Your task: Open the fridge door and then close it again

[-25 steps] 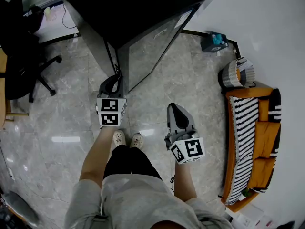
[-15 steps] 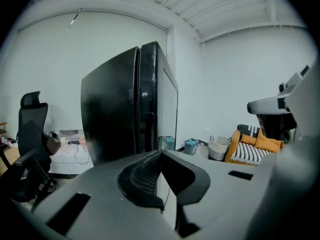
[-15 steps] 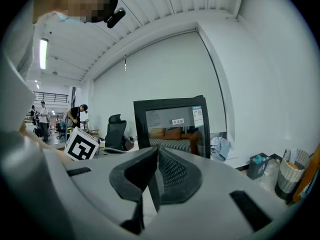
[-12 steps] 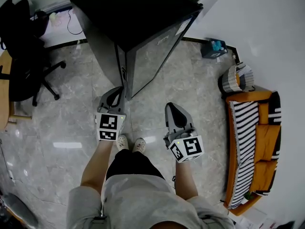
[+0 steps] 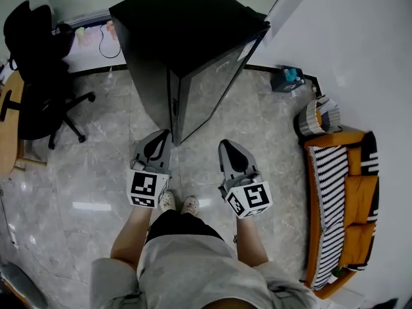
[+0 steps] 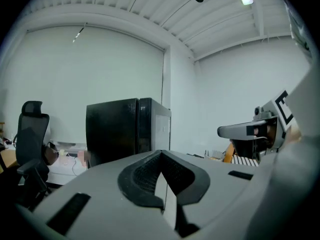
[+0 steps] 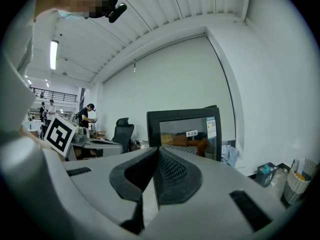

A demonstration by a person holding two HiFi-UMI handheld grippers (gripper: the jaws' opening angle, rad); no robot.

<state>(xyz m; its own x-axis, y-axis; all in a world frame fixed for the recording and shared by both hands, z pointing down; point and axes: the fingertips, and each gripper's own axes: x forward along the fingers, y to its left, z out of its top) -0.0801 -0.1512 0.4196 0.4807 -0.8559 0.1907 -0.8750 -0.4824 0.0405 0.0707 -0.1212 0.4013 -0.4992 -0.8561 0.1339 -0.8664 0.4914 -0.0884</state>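
A pale grey marbled tile floor (image 5: 257,121) fills the head view, and on it, near the white wall, stands the tall black fridge with a dark glass-fronted door (image 5: 187,50). Its door lies flush against the cabinet, so it looks closed. Well to the right of the fridge, along the wall, sits an orange sofa with a black-and-white striped cushion (image 5: 341,192). To the fridge's left is a black swivel office chair (image 5: 38,89).

In front of the fridge's near corner stands the person, in light shorts and pale shoes (image 5: 180,203). The grey left gripper with its marker cube (image 5: 158,139) is held just short of that corner, apart from the fridge; its jaws are together with nothing between them. The matching right gripper (image 5: 226,145) is beside it, facing the door front and clear of it, jaws likewise pressed together and empty.

Between fridge and sofa are a round woven basket (image 5: 313,116) and a small dark box with teal contents (image 5: 288,78).
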